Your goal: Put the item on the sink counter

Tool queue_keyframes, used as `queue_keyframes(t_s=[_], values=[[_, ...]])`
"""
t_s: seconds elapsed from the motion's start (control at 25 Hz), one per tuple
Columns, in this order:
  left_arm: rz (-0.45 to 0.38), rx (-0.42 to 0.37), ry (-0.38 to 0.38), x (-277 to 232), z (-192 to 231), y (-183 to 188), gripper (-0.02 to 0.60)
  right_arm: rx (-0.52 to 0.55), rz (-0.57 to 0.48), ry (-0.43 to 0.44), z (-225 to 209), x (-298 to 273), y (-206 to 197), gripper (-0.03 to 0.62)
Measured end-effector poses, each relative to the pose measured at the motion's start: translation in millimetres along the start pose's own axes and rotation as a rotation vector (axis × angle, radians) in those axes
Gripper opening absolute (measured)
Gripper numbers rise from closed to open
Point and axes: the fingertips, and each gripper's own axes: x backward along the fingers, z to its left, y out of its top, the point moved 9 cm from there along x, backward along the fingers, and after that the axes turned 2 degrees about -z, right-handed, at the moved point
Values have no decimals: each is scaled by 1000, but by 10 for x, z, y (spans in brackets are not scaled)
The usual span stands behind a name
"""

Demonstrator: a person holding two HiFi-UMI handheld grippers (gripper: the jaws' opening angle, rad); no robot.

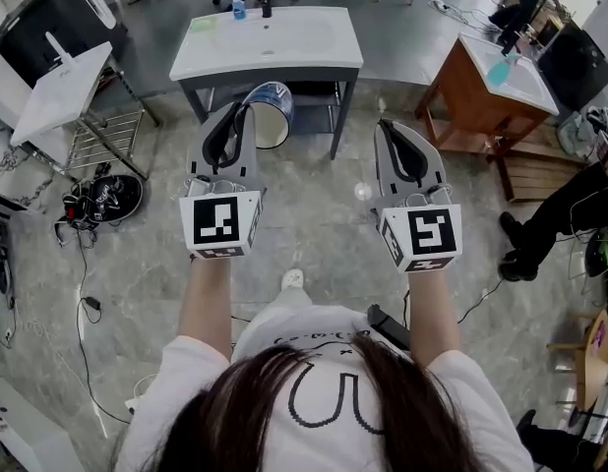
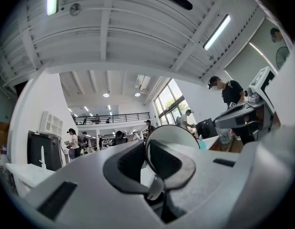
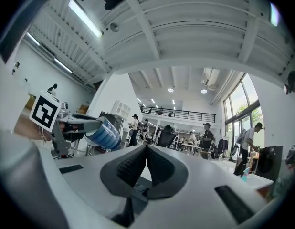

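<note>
A blue-and-white cup hangs on its side in the air, its white inside facing me. My left gripper is shut on the cup's rim. In the left gripper view that thin rim runs between the dark pads of the left gripper. The white sink counter stands just beyond on grey legs, with the cup in front of its near edge and lower. My right gripper is held beside it, shut and empty; its pads meet in the view of the right gripper, which also shows the cup at left.
A small blue bottle and a green item sit at the counter's far left. A wooden sink cabinet stands to the right, a white slab on a rack to the left. Cables and black gear lie on the floor. A person's legs show at right.
</note>
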Motion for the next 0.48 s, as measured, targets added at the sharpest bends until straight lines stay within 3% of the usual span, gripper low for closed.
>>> queue_keyframes(t_s=[0.48], values=[[-18,27,-53,-1112,610,-388,44,2,11,-76,-233,-1068,-159,29]])
